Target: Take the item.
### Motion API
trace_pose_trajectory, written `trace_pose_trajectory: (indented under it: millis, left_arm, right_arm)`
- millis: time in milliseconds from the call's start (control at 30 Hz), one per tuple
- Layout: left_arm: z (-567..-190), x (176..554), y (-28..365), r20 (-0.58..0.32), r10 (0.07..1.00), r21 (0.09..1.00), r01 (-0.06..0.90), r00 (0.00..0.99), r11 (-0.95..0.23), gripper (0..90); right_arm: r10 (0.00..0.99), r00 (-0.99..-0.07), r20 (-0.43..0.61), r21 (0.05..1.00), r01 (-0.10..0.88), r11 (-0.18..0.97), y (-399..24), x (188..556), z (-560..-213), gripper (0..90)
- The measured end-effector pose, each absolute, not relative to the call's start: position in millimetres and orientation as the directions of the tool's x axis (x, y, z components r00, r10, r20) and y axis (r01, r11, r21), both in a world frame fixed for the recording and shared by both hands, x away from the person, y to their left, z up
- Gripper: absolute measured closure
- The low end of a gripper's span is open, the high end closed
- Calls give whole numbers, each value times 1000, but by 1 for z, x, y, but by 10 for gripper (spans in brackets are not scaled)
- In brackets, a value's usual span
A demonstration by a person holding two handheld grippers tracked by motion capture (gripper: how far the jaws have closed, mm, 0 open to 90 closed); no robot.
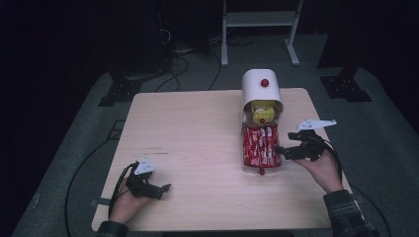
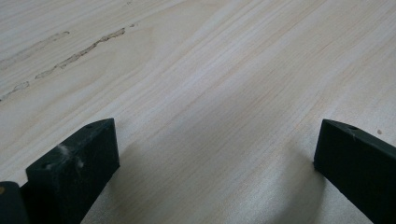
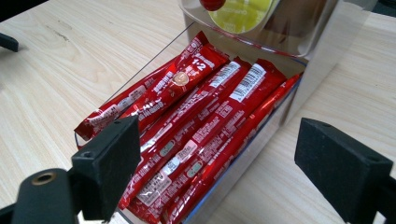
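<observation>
A white round-topped dispenser with a red knob stands at the table's far right. Something yellow sits in its open front, seen close as a yellow disc behind clear plastic. In front of it a clear drawer is pulled out and holds several red stick sachets. My right gripper is open just right of the drawer, jaws pointing over the sachets and holding nothing. My left gripper is open low over bare wood at the near left.
The light wooden table has a scuffed streak near the left gripper. A small red knob marks the drawer's near end. Cables and dark stand feet lie on the floor behind, beside a white metal frame.
</observation>
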State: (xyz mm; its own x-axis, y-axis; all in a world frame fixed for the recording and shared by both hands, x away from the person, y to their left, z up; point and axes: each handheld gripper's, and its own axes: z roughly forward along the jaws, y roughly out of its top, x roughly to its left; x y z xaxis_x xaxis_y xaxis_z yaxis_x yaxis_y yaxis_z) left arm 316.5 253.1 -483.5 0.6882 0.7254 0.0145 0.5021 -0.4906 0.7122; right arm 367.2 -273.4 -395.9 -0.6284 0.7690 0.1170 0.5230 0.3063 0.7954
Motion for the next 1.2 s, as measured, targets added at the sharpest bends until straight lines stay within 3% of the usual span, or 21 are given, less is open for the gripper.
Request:
trace_pose_trajectory:
  millis: [533,733,767,933,1200]
  left_arm:
    - [-484,316,253,15,726,712,502,688,-491,0]
    - [-484,316,253,16,726,712,502,688,-491,0]
    - [-483,316,254,17,725,711,501,689,-494,0]
    - [-483,315,254,17,725,711,502,688,-493,0]
    - [-483,315,254,17,725,711,502,688,-493,0]
  right_arm:
    - [754,-650,100,795,508,332,-253,375,-399,169]
    - [751,-654,94,799,500,335,-246,377,-401,246]
    - [753,-653,84,800,494,340,-243,377,-402,298]
    - [753,-655,55,792,488,367,-237,377,-404,379]
    - [761,-647,44,786,493,374,-232,378,-408,459]
